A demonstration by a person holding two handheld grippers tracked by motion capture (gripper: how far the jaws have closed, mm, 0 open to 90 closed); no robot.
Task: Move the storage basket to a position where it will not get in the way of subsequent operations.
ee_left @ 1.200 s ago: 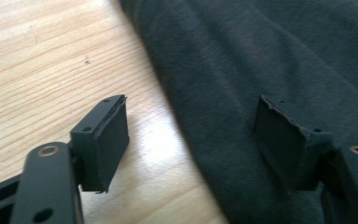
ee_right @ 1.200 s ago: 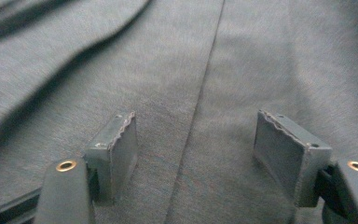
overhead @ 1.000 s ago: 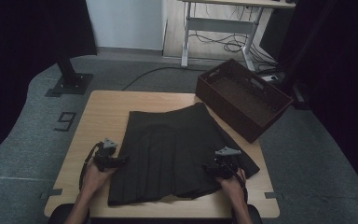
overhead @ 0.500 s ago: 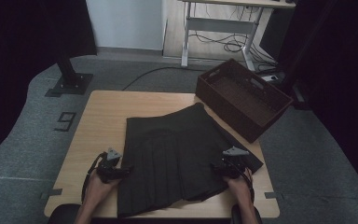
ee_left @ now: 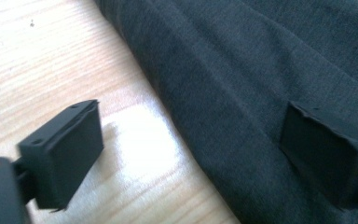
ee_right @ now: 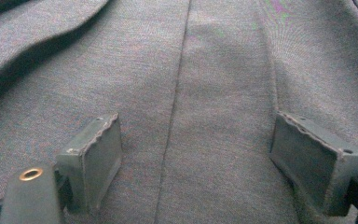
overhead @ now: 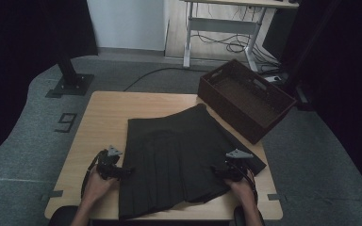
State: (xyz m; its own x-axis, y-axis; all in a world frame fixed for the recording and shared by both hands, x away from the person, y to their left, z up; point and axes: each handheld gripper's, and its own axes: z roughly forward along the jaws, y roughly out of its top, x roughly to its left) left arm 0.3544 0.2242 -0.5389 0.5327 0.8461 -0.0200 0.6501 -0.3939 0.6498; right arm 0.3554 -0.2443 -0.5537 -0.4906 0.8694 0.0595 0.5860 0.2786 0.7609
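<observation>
Garment: dark pleated skirt [overhead: 179,160] lies flat on the wooden table [overhead: 103,117], hem toward the person; brown crate [overhead: 245,96] sits at the far right corner.
Left gripper [overhead: 120,172]: jaws have just opened wide, straddling the skirt's left edge, nothing pinched.
Right gripper [overhead: 219,172]: jaws likewise just opened, resting over the cloth, unclamped.
Recommendation: before any fold, take both edges at matching height and bite only the top layers.

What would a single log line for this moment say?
left gripper: jaws just opened, straddling skirt edge | right gripper: jaws just opened over skirt, nothing gripped | skirt: flat on table
</observation>
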